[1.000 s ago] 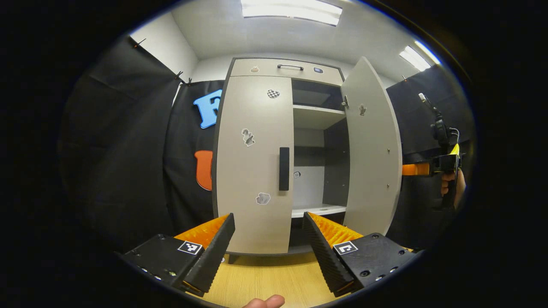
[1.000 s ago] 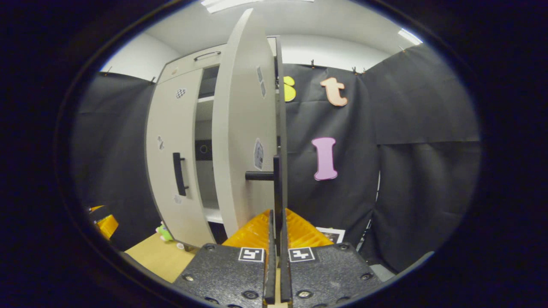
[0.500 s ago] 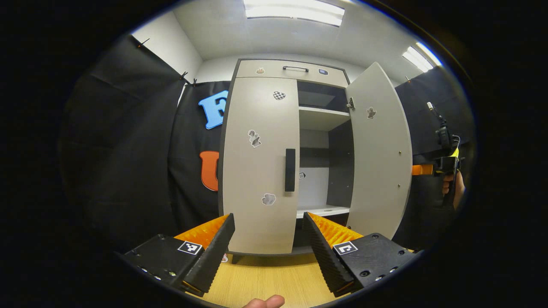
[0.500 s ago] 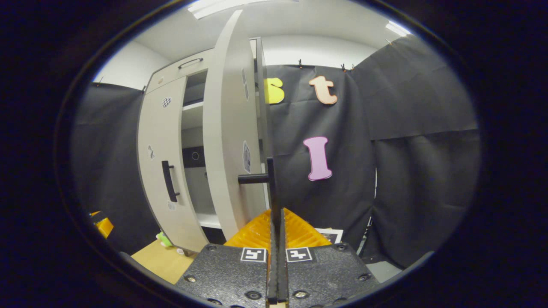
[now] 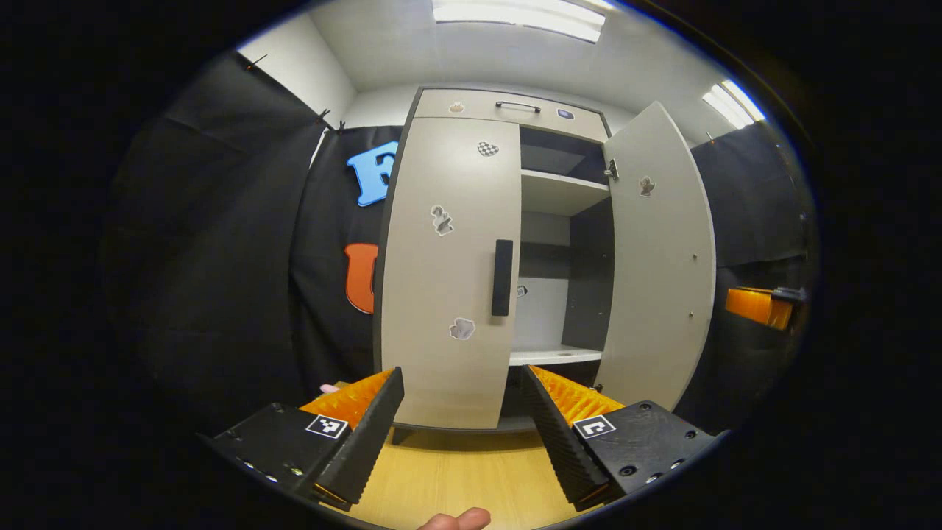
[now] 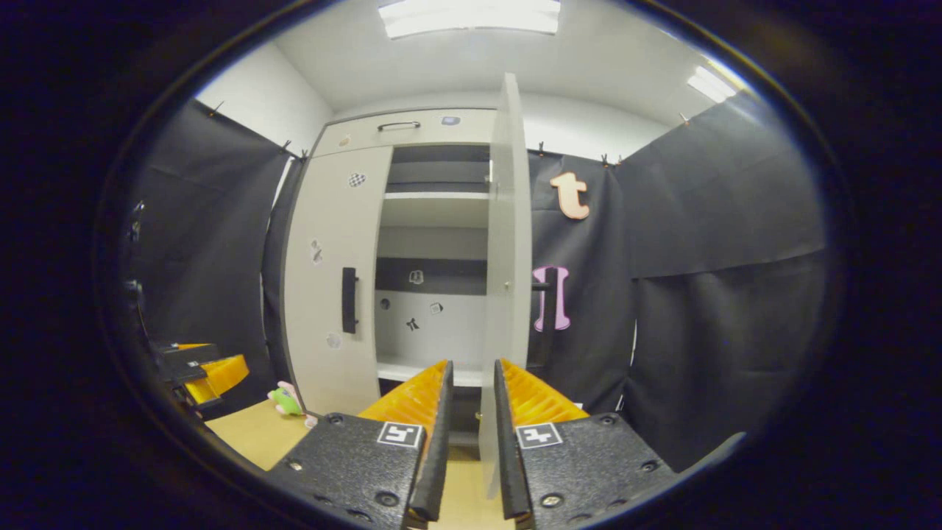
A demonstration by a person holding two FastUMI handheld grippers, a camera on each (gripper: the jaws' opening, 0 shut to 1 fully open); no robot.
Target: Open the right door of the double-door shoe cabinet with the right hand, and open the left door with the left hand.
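Observation:
The grey shoe cabinet (image 5: 508,110) stands ahead. Its left door (image 5: 449,272) is closed, with a black handle (image 5: 503,277) at its inner edge. The right door (image 5: 662,272) is swung wide open, baring the shelves (image 5: 559,193). My left gripper (image 5: 462,372) is open and empty, short of the left door. In the right gripper view the right door (image 6: 508,243) is seen edge-on, its handle (image 6: 548,309) on the far side. My right gripper (image 6: 473,364) is slightly open and holds nothing, a short way back from that edge. The left door's handle (image 6: 349,299) shows there too.
The cabinet stands on a light wooden floor (image 5: 456,478). A small green toy (image 6: 283,401) lies on the floor by the cabinet's left foot. Black cloth walls close in on both sides. The left gripper (image 6: 199,368) shows low at the left of the right gripper view.
My right gripper has let go of the right door's handle, opened a little and drawn back. The right door has swung further open. My left gripper has moved slightly nearer the cabinet.

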